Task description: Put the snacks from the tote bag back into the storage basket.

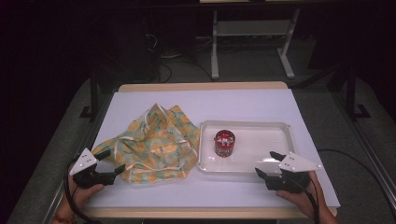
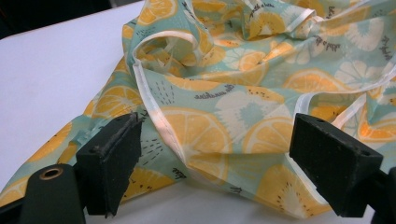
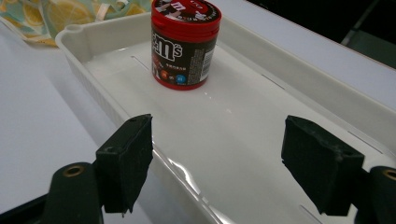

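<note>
At the near left of the counter (image 1: 154, 196) we see the left gripper (image 1: 110, 163), its jaws spread wide and empty, hovering at the near left edge of a crumpled cloth (image 1: 156, 142) printed with orange slices. Right of the cloth lies a white tray (image 1: 271, 140) with a red-lidded candy jar (image 1: 224, 143) standing upright in its left part. The right gripper (image 1: 269, 163) sits at the tray's near right corner, jaws wide apart, holding nothing.

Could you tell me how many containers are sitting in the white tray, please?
1: a red-lidded candy jar stands upright in the left part of the white tray. The crumpled cloth beside the tray could be hiding other things.
</note>
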The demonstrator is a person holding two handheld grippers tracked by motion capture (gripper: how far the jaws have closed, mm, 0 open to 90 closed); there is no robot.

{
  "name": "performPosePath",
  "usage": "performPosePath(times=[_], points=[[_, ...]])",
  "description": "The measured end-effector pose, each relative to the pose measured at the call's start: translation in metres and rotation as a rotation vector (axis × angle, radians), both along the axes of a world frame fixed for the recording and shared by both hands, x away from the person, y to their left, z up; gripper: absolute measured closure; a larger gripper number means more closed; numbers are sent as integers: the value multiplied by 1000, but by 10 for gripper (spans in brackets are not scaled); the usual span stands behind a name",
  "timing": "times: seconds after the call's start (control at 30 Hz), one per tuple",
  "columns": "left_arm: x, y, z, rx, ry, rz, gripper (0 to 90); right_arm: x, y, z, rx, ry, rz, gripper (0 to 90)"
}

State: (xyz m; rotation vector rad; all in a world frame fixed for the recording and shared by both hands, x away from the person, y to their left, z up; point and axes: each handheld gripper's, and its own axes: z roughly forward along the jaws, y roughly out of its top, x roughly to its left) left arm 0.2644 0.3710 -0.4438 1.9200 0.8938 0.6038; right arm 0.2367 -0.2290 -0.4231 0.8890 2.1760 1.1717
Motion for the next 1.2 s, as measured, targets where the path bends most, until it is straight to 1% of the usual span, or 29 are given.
performPosePath(times=[0.1, 0.27, 0.3, 0.33, 0.4, 0.47, 0.57, 0.7, 0.83, 0.93, 1.2], points=[[1, 0, 0, -8, -5, 2, 165, -1, -2, 0, 2, -1, -4, 243], [1, -2, -1, -3, 0, 1, 165, -1, -3, 0, 2, -1, -9, 243], [1, -2, 0, -10, -3, 8, 166, -1, -3, 0, 1, -2, -9, 243], [1, -2, 0, -27, -6, 13, 166, -1, -2, 0, 0, -2, -7, 243], [1, -2, 1, -30, -10, 15, 166, -1, -2, -1, -1, -2, -6, 243], [1, -3, 1, -36, -4, 10, 166, -1, -2, -1, -1, 0, -6, 243], [2, -4, 1, -23, -3, 0, 166, 0, -3, -1, 0, 3, -9, 243], [3, -5, 0, -24, 6, 3, 166, -1, -4, -1, 1, 5, -10, 243], [4, -7, 0, -22, 5, -1, 166, -1, -5, -1, 4, 0, -13, 243], [4, -8, 0, -11, 6, -4, 166, -1, -5, -2, 6, 2, -14, 243], [5, -9, 0, -13, 8, 2, 166, -1, -7, -2, 12, 7, -13, 243]])
